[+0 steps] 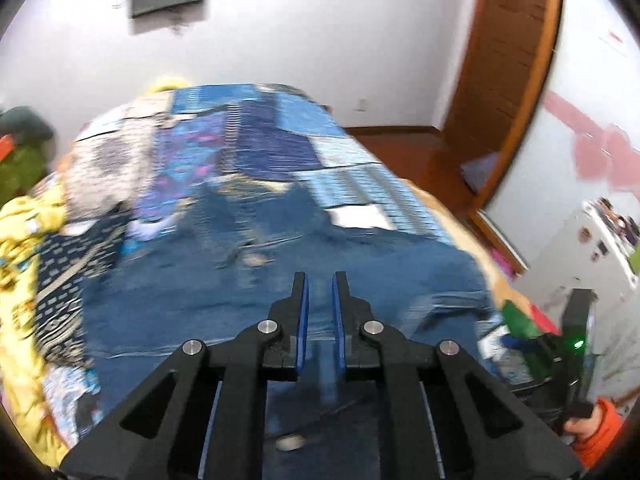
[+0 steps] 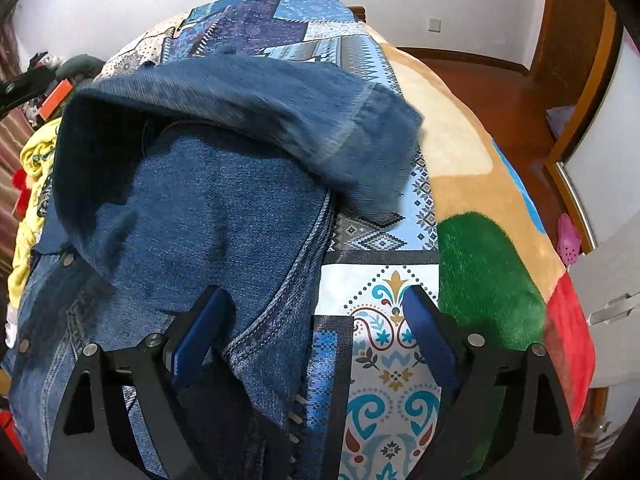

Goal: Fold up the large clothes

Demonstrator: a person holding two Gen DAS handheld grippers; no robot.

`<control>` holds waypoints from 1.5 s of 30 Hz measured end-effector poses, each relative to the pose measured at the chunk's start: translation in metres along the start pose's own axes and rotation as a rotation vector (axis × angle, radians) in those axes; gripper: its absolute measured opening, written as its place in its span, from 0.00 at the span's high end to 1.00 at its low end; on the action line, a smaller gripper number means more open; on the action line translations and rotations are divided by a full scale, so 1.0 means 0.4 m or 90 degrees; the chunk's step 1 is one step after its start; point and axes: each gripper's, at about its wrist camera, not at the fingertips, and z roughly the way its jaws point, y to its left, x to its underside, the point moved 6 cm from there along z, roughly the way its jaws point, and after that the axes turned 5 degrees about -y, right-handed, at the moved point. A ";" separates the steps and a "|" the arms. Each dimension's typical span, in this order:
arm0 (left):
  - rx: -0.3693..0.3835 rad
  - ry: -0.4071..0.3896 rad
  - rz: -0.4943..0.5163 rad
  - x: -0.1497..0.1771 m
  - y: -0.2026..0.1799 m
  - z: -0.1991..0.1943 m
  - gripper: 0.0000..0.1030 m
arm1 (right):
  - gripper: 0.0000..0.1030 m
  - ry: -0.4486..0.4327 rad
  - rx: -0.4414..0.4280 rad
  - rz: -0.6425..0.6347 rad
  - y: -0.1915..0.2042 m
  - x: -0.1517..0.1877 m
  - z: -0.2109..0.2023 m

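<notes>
Left gripper clamps denim jacket | right gripper released | risk: we drag folded sleeve, lower frame.

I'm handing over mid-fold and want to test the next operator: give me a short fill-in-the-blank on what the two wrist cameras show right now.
1. The blue denim jacket lies on a patchwork-patterned bedspread whose main colour is ____.
2. The right tongs stand ____, holding nothing.
3. The left tongs are nearly closed, with a strip of ____ between their blue pads.
4. Beside the bedspread lies a plush blanket with a patch of ____ next to red.

Missing words: blue; open; denim; green
</notes>
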 end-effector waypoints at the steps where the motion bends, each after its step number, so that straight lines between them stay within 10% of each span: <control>1: -0.008 0.013 -0.008 0.013 0.028 0.000 0.89 | 0.14 0.000 0.004 -0.003 0.001 0.000 0.000; 8: -0.019 0.121 0.028 0.112 0.081 0.014 0.89 | 0.14 0.008 0.014 0.008 0.000 -0.002 -0.005; 12: 0.010 0.121 0.086 0.105 0.009 0.016 0.54 | 0.14 0.008 0.013 0.022 -0.001 -0.008 -0.015; 18: 0.030 0.077 0.200 0.061 -0.147 0.042 0.53 | 0.14 -0.027 0.006 0.015 0.005 -0.047 -0.056; 28: 0.029 0.157 0.279 0.082 -0.255 0.235 0.53 | 0.14 -0.037 0.029 0.003 -0.016 -0.088 -0.025; 31: 0.030 0.155 0.270 0.064 -0.274 0.275 0.56 | 0.14 -0.025 0.031 0.012 -0.030 -0.087 -0.003; 35: 0.063 0.132 0.230 0.018 -0.289 0.290 0.90 | 0.14 0.003 0.026 0.015 -0.035 -0.066 0.029; 45: 0.064 0.006 0.019 -0.109 -0.090 0.103 0.93 | 0.12 0.011 0.040 -0.024 -0.026 -0.046 0.033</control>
